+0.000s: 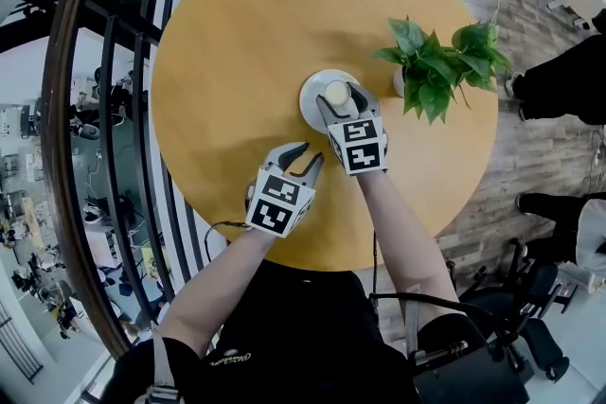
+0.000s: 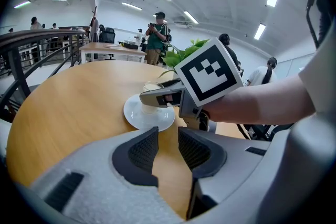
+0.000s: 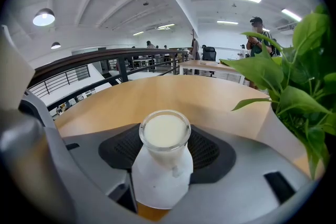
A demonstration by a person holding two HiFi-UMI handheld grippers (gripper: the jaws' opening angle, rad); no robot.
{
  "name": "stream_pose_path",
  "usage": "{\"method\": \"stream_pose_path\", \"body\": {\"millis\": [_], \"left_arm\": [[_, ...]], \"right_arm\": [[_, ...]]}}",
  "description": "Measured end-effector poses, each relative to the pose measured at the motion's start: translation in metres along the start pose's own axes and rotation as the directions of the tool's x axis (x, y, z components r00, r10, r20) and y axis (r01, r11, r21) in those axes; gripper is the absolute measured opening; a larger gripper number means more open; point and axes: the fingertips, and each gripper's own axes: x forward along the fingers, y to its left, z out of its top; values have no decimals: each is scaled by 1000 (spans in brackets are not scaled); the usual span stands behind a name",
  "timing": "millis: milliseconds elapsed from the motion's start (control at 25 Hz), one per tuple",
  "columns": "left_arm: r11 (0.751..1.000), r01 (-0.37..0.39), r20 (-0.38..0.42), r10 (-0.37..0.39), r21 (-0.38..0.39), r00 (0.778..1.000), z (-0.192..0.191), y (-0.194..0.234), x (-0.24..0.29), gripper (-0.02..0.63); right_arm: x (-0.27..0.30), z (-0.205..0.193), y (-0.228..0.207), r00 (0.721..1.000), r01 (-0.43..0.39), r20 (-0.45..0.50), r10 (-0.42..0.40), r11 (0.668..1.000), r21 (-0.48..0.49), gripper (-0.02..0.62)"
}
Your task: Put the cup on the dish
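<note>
Right tool [image 1: 338, 98] around cup [image 3: 164, 132] (plant [image 1: 440, 66] beside)

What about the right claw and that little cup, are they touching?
Touching. The right gripper view shows the right gripper with dark pads pressed against both sides of the cup, no gap either side.

One cup [image 1: 336, 94], one dish [image 1: 311, 101], one potted plant [image 1: 437, 67], one round table [image 1: 237, 52], two grippers, left gripper [image 1: 312, 152], right gripper [image 1: 339, 96]
</note>
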Motion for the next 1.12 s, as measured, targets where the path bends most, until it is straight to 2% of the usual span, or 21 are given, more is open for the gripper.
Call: {"method": "stream_pose_path", "body": {"millis": [1120], "left_arm": [[1000, -6, 5, 6, 12, 1000, -2, 4, -6, 121]], "right_arm": [[-2, -3, 2, 1000, 3, 1, -3, 1000, 21, 270]]}}
